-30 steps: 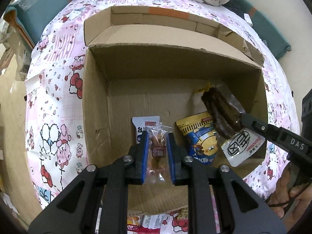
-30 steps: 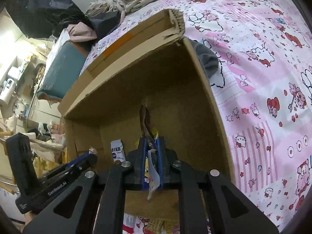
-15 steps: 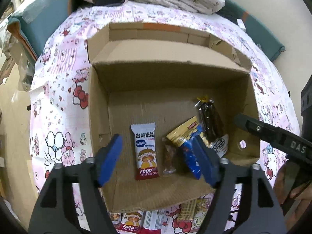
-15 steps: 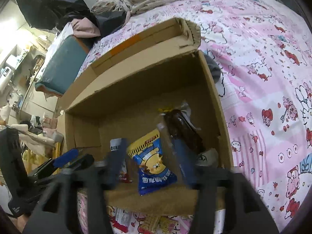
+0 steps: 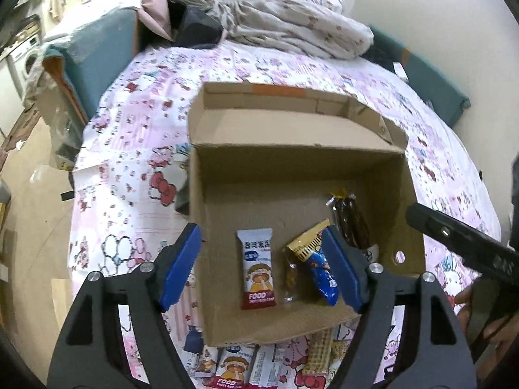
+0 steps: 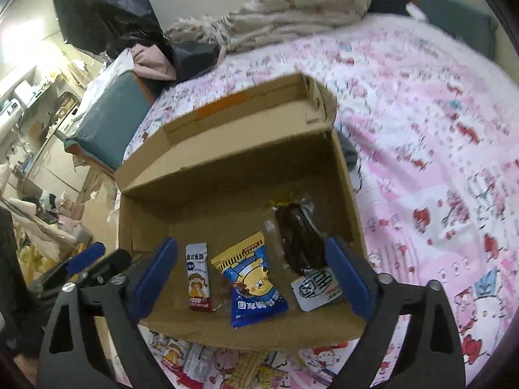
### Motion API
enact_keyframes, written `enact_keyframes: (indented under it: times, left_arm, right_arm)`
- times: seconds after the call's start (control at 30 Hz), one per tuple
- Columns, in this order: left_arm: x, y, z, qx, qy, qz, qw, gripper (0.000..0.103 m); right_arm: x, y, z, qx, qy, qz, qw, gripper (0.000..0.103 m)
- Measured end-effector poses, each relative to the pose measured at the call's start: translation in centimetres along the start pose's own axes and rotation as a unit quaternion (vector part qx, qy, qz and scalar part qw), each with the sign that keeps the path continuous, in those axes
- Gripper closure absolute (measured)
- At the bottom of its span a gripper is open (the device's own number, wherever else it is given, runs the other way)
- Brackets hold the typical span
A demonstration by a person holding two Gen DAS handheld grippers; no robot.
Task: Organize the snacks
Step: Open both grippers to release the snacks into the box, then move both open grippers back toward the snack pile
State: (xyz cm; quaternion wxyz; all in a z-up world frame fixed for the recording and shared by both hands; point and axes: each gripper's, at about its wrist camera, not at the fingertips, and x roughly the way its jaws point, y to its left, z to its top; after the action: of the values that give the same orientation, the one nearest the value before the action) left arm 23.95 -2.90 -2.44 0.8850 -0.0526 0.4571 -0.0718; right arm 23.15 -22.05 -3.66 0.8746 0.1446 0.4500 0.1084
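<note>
Both grippers have let go of their snacks and lifted back from the cardboard box [image 5: 198,194], so more of the pink cartoon-print bedsheet [image 5: 129,162] shows around it than a second ago. On the left, the left gripper [image 5: 264,267] hangs over the box's near edge with its jaws spread and opening, nothing pressed between its blue pads [image 5: 181,265]. On the box floor, from left to right, lie a white rice cake packet [image 5: 258,269] with a red lower end, a small clear packet [image 5: 290,277] that this gripper was holding a second ago, a blue and yellow bag [image 6: 251,278] with a cartoon bear, and a clear packet of dark brown snack [image 6: 298,236] with a white label at its near end, close to the box's right wall. The right gripper [image 6: 251,278] stands over these with its jaws very wide and opening, empty. More snack packets [image 5: 233,368] lie on the sheet just in front of the box. Crumpled bedding [image 5: 292,26] sits at the far end.
</note>
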Motion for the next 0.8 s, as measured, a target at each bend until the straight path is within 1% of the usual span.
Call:
enact_keyframes:
  times: [0.03, 0.07, 0.17, 0.23, 0.3, 0.37, 0.43, 0.5, 0.53, 0.67, 0.8]
  left_arm:
    - [-0.3, 0.2, 0.0, -0.003, -0.004, 0.003, 1.0000, 0.016]
    - [-0.7, 0.3, 0.0, -0.007, -0.010, 0.008, 0.9999, 0.012]
    - [-2.3, 0.7, -0.4, -0.014, -0.033, 0.015, 0.9992, 0.012]
    - [-2.9, 0.9, -0.7, -0.014, -0.039, 0.017, 0.9990, 0.012]
    - [-3.8, 1.1, -1.3, -0.016, -0.045, 0.012, 0.9988, 0.012]
    - [-4.3, 1.3, -2.0, -0.017, -0.044, 0.010, 0.9988, 0.012]
    - [-4.8, 1.4, -2.6, -0.016, -0.042, 0.009, 0.9989, 0.012]
    - [-5.2, 1.5, -3.3, -0.016, -0.041, 0.011, 0.9990, 0.012]
    - [-5.4, 1.7, -3.6, -0.019, -0.041, 0.010, 0.9989, 0.012]
    - [-6.5, 2.3, -5.0, -0.033, -0.048, -0.001, 0.9983, 0.012]
    - [-7.3, 2.2, -6.2, -0.016, -0.060, 0.018, 0.9979, 0.012]
  right_arm:
    - [-0.5, 0.5, -0.1, -0.010, -0.002, -0.004, 1.000, 0.000]
    - [-0.9, 0.8, -0.2, -0.016, -0.004, -0.008, 1.000, 0.000]
    - [-2.2, 1.5, -0.9, -0.022, -0.015, -0.013, 1.000, 0.000]
    - [-2.9, 1.6, -1.6, -0.022, -0.018, -0.022, 0.999, 0.000]
    - [-3.5, 1.8, -2.4, -0.026, -0.022, -0.040, 0.999, 0.000]
    - [-3.9, 1.9, -3.5, -0.024, -0.019, -0.047, 0.998, 0.000]
    - [-4.5, 1.7, -4.3, -0.018, -0.023, -0.045, 0.999, 0.000]
    - [-4.7, 1.6, -4.6, -0.012, -0.016, -0.048, 0.999, 0.000]
    - [-5.0, 1.4, -5.0, -0.005, -0.018, -0.042, 0.999, 0.000]
    - [-5.9, 1.4, -6.4, -0.005, -0.017, -0.032, 0.999, 0.000]
    - [-6.6, 1.5, -8.0, -0.005, -0.014, -0.024, 1.000, 0.000]
